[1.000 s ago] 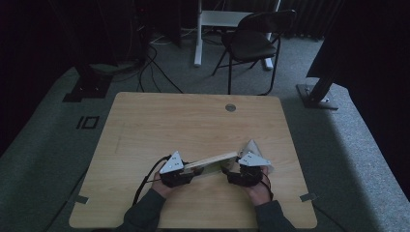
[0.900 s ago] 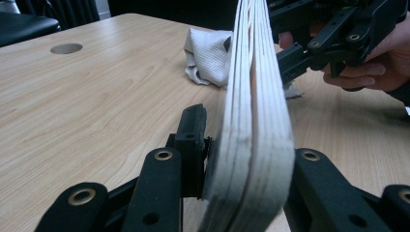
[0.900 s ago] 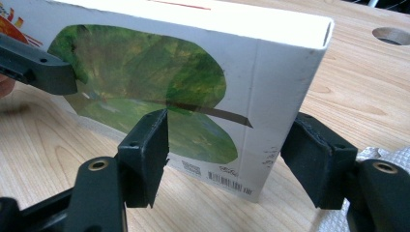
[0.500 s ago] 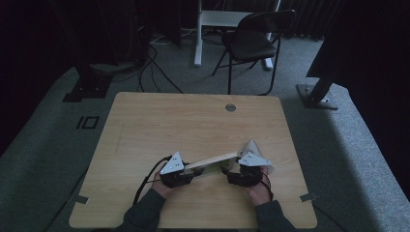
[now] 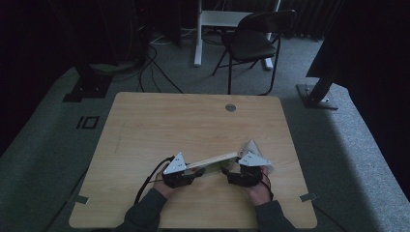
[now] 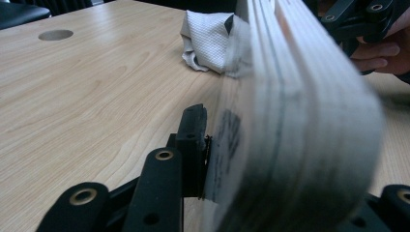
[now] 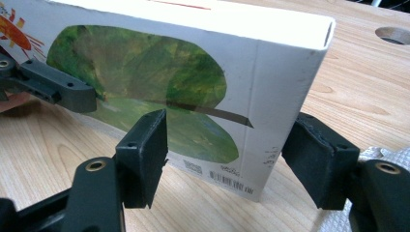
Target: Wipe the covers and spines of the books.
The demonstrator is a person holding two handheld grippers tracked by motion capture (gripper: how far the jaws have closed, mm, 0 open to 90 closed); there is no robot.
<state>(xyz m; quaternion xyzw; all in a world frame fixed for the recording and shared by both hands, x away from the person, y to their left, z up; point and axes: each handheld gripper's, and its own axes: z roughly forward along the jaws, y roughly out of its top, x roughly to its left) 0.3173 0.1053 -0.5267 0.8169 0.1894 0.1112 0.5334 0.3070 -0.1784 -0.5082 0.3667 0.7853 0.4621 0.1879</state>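
A thick board book [image 5: 212, 160] with a green leaf on its cover [image 7: 159, 92] stands on edge on the wooden table [image 5: 193, 125], held up between both hands. My left gripper [image 5: 194, 173] is shut on its page end; its jaws have just been closing, and one pad [image 6: 193, 145] presses on the stacked pages [image 6: 300, 121]. My right gripper [image 5: 233, 175] straddles the spine end [image 7: 275, 111]. Its jaws stand open on either side, and the near pad [image 7: 145, 154] stands off the cover.
A crumpled white cloth [image 6: 208, 43] lies on the table beside the right hand [image 5: 256, 186]. A round cable hole [image 5: 230, 107] sits near the table's far edge. A black chair [image 5: 256, 38] and stand feet are on the floor beyond.
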